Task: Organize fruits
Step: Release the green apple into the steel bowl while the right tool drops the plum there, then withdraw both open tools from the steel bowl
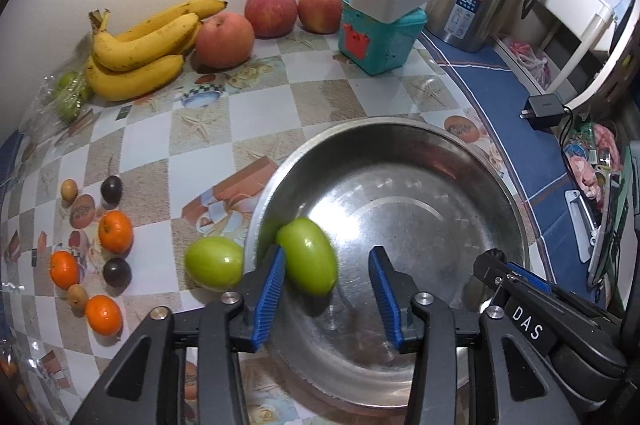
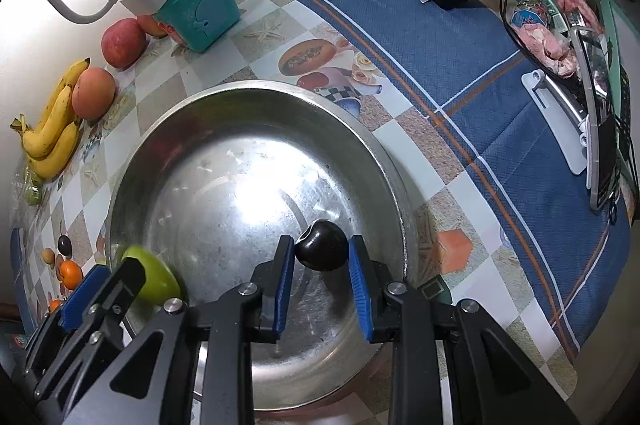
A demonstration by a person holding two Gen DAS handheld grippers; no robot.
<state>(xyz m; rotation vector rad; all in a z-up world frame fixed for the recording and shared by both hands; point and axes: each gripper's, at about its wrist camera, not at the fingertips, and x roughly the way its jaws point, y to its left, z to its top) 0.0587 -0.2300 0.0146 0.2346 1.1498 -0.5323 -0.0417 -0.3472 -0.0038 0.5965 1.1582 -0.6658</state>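
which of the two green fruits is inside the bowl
The green fruit beside the left gripper's pad; the other green fruit lies on the table outside the bowl's rim.

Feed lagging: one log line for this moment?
left gripper: open, green fruit over bowl | right gripper: shut on dark fruit

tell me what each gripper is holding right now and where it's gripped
The right gripper pinches a dark round fruit by its two sides. The left gripper holds nothing; a green fruit only touches one pad.

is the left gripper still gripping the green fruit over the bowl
No, open. The left gripper has a wide gap; the green fruit touches only one finger, blurred, over the steel bowl.
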